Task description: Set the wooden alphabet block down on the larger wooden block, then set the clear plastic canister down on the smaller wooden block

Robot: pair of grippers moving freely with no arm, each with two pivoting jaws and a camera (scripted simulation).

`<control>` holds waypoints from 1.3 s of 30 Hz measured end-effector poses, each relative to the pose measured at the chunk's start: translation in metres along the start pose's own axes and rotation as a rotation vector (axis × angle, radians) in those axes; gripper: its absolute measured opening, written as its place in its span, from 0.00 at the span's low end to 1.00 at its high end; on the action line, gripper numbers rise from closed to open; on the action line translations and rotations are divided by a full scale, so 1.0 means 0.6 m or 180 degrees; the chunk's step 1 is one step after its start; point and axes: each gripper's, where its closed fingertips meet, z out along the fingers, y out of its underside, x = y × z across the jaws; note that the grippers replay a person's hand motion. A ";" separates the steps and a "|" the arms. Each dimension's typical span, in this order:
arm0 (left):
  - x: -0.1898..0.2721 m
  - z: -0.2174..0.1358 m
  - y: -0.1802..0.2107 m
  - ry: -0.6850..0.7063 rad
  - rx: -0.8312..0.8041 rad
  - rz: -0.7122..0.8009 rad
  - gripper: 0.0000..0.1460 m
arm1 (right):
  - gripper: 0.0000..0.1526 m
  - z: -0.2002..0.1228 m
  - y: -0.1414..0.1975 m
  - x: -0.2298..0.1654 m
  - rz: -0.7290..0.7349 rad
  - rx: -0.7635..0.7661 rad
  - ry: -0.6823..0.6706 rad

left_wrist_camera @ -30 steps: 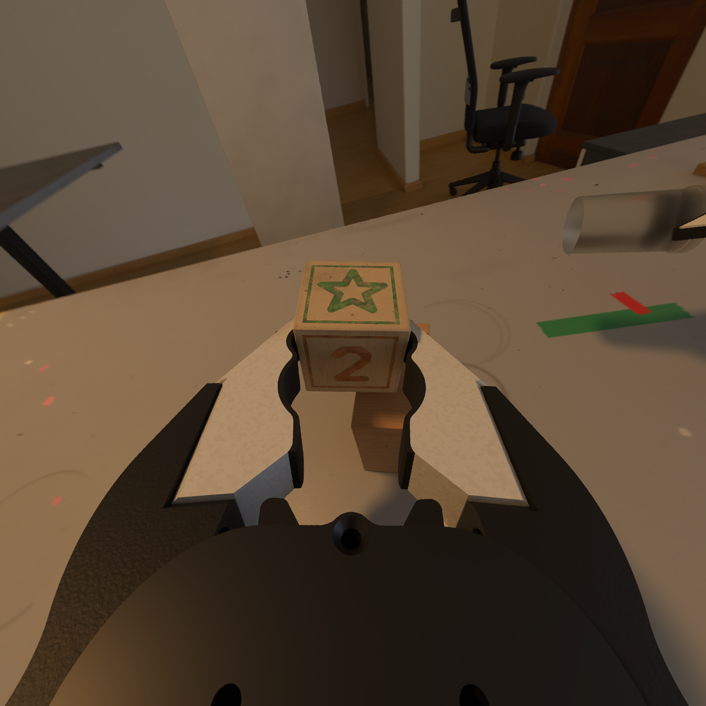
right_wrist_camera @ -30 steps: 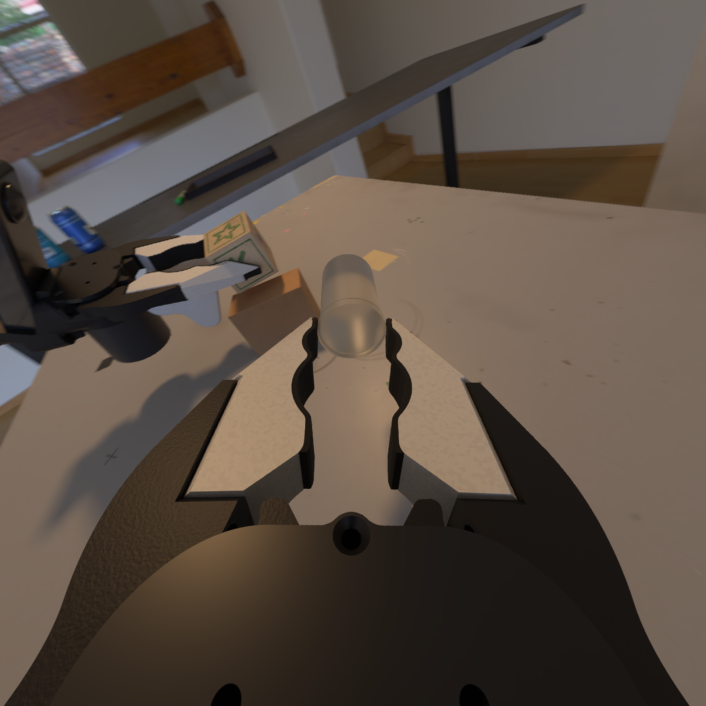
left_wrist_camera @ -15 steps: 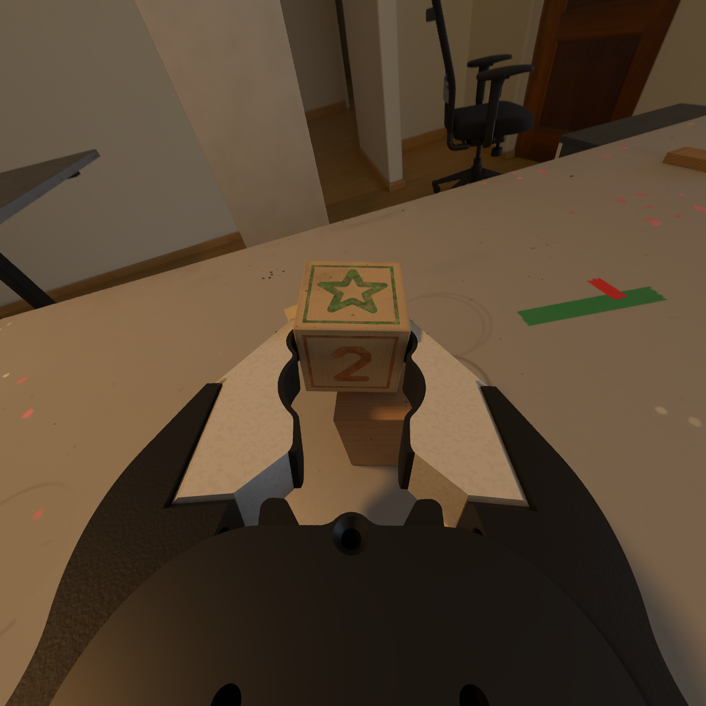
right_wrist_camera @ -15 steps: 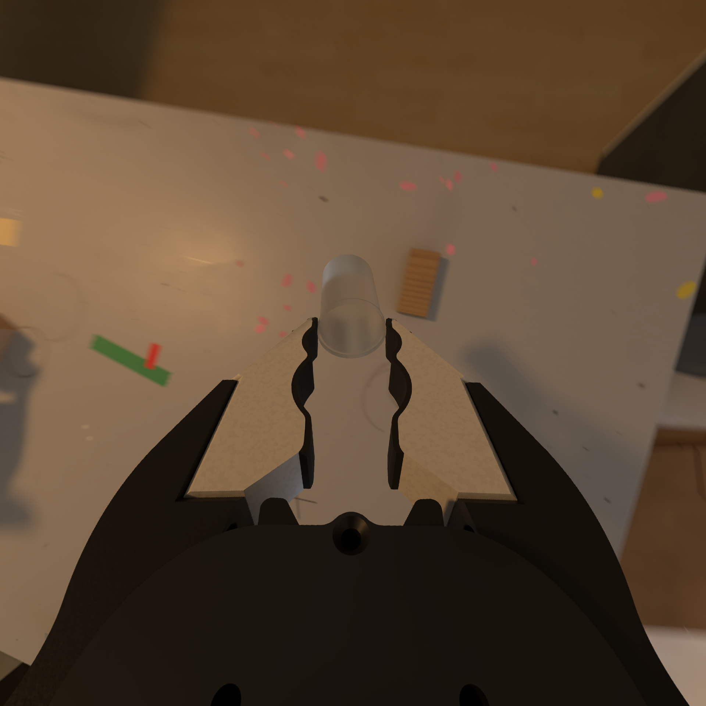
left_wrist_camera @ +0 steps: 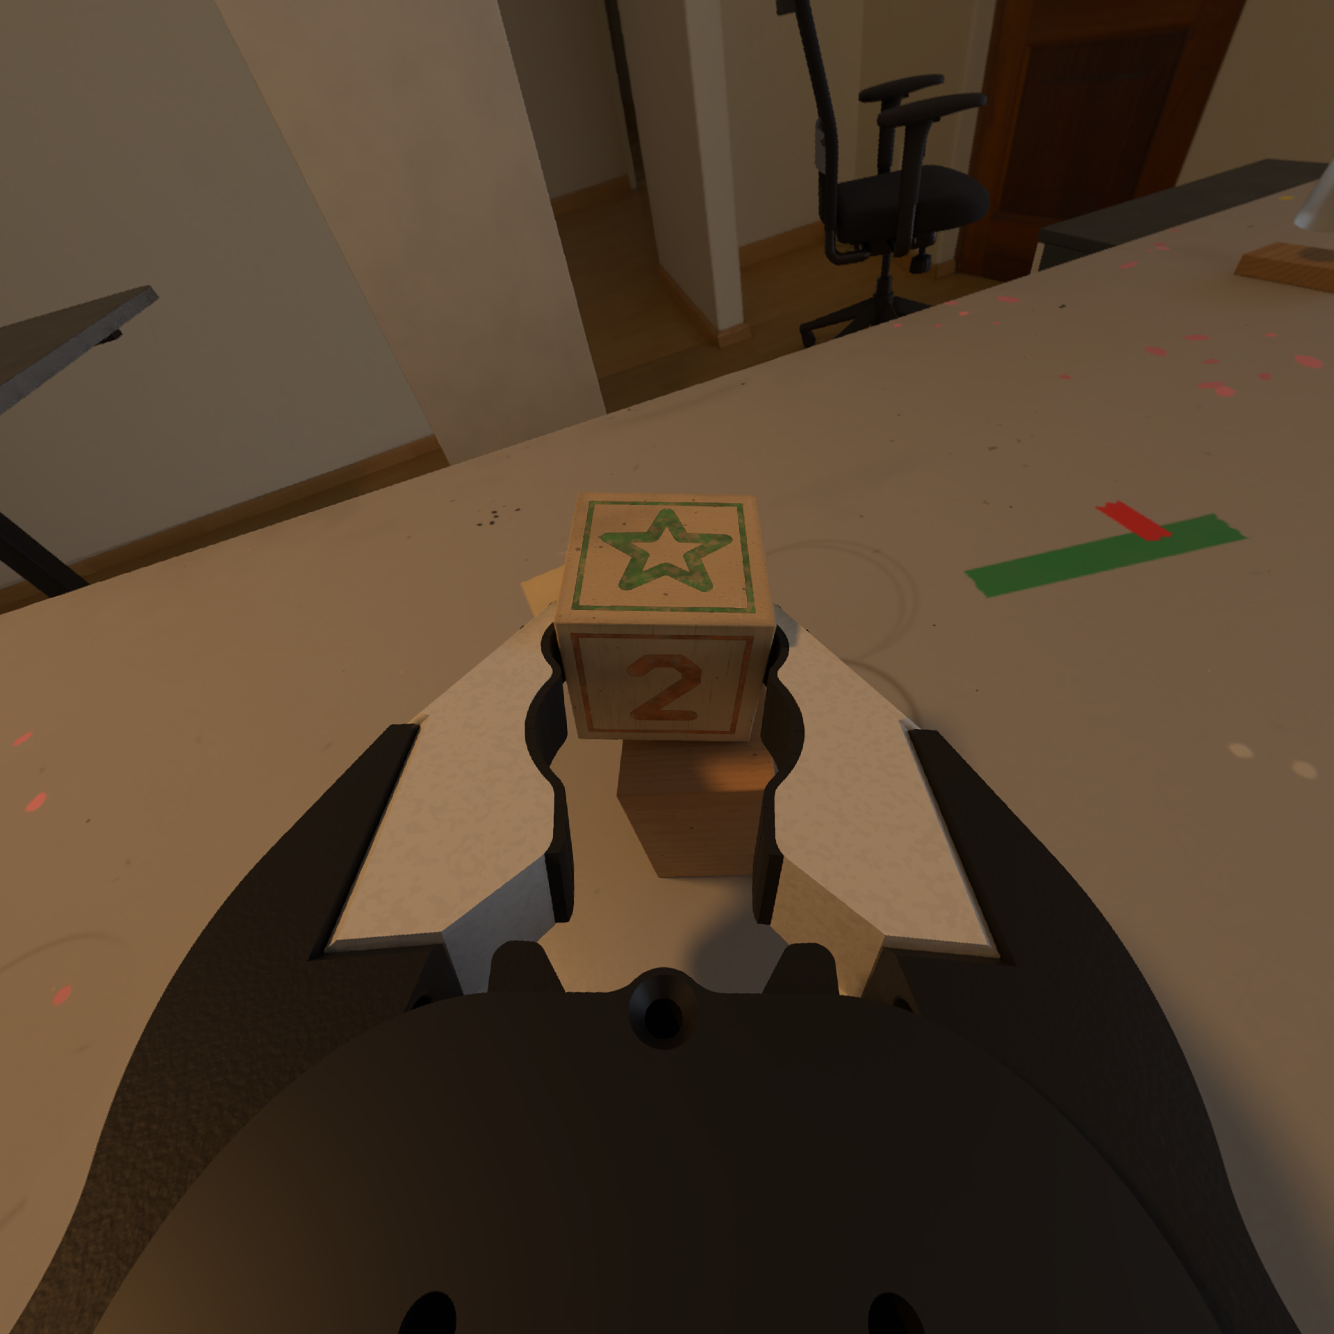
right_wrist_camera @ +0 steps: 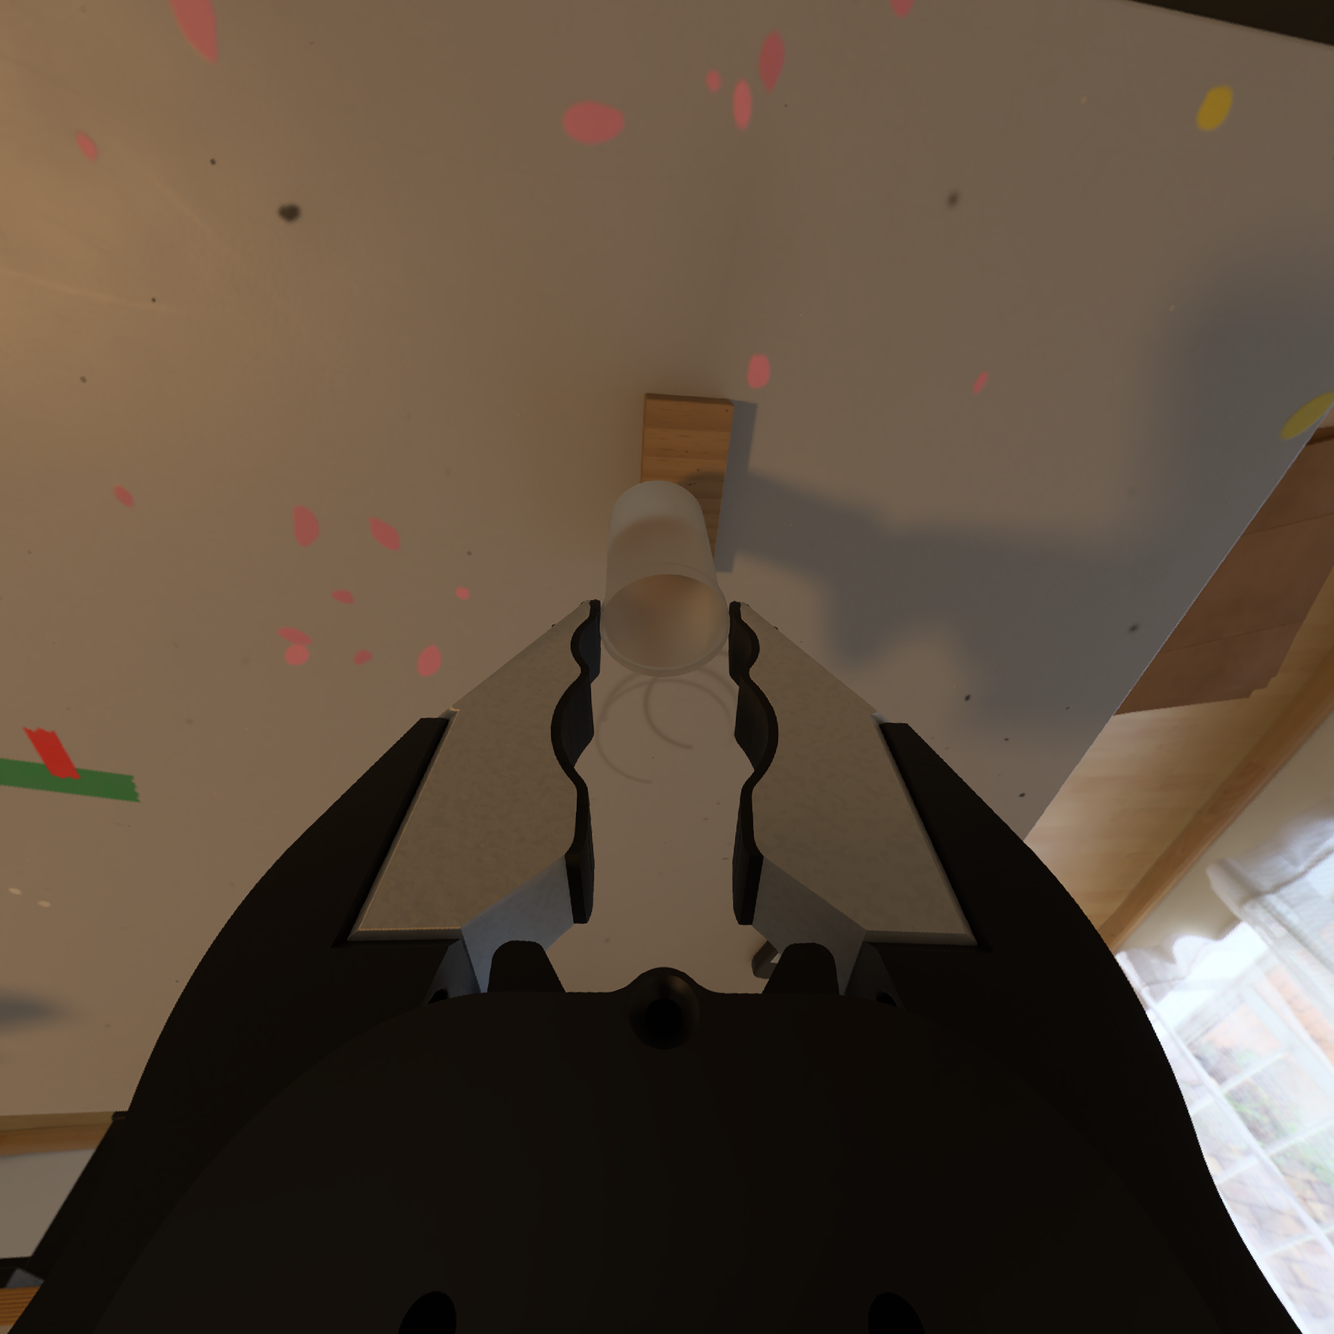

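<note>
My left gripper (left_wrist_camera: 664, 642) is shut on the wooden alphabet block (left_wrist_camera: 664, 556), which has a green star on top. It holds the block just over the larger wooden block (left_wrist_camera: 693, 816); I cannot tell if they touch. My right gripper (right_wrist_camera: 664, 621) points down at the table and is shut on the clear plastic canister (right_wrist_camera: 660, 548). The canister hangs above the near end of the smaller wooden block (right_wrist_camera: 686, 440), which lies flat. That block also shows far right in the left wrist view (left_wrist_camera: 1292, 263).
A strip of green tape with a red piece lies on the beige table (left_wrist_camera: 1010, 447), seen in the left wrist view (left_wrist_camera: 1104, 552) and the right wrist view (right_wrist_camera: 72, 779). The table edge (right_wrist_camera: 1155, 650) runs right of the smaller block. An office chair (left_wrist_camera: 902, 195) stands beyond the table.
My right gripper has swung away from the left one with the canister, tilted downward and closed in over the smaller block. My left gripper has shifted slightly, so the larger block sits more directly under the alphabet block.
</note>
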 end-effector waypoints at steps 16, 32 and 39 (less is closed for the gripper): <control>0.004 0.004 0.003 0.0077 -0.0113 0.0020 0.36 | 0.23 0.032 0.003 0.013 0.0052 -0.0144 0.0032; 0.008 0.006 0.005 0.0155 -0.0112 -0.0003 0.37 | 0.31 -0.012 -0.004 0.024 0.0110 0.0279 -0.0045; 0.007 0.006 0.007 0.0135 -0.0102 -0.0008 0.40 | 0.33 -0.292 -0.007 -0.065 -0.0763 0.1960 -0.0079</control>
